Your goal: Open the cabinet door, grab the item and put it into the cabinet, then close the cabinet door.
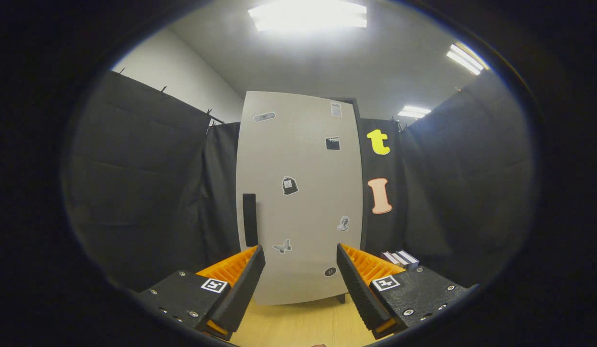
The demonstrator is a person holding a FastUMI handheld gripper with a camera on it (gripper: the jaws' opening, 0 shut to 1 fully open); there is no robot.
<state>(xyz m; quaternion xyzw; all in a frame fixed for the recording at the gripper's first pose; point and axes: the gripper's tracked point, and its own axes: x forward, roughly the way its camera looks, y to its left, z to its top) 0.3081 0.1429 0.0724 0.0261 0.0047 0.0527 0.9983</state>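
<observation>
the gripper (301,253) hangs with its two fingers spread wide and nothing between them; a bare stretch of pale wooden tabletop (298,323) shows in the gap beneath.

straight ahead, beyond the fingertips and apart from them, stands the cabinet (298,193), upright on the tabletop with its door (308,164) shut. the door is a tall pale panel with a few small stickers on it, and it faces the gripper nearly square on.

the relation that matters is the handle (250,219): a dark bar, long axis vertical, set close to the door's left edge at about the lower middle. it lies ahead and just to the left of the left fingertip, not in line with the gap between the fingers. since the handle sits on the left edge, the hinges are probably on the right, so the door should swing out toward the gripper and to the right.

by my reading the task is at its first step, door unopened. the next move calls for shifting left and forward so the vertical bar passes between the spread fingers, which already stand either side of a vertical line, so no roll seems needed.

beyond the right finger, beside the cabinet's foot, lies a small stack of flat boxes (400,259), likely the item to store, though too small to tell.
</observation>
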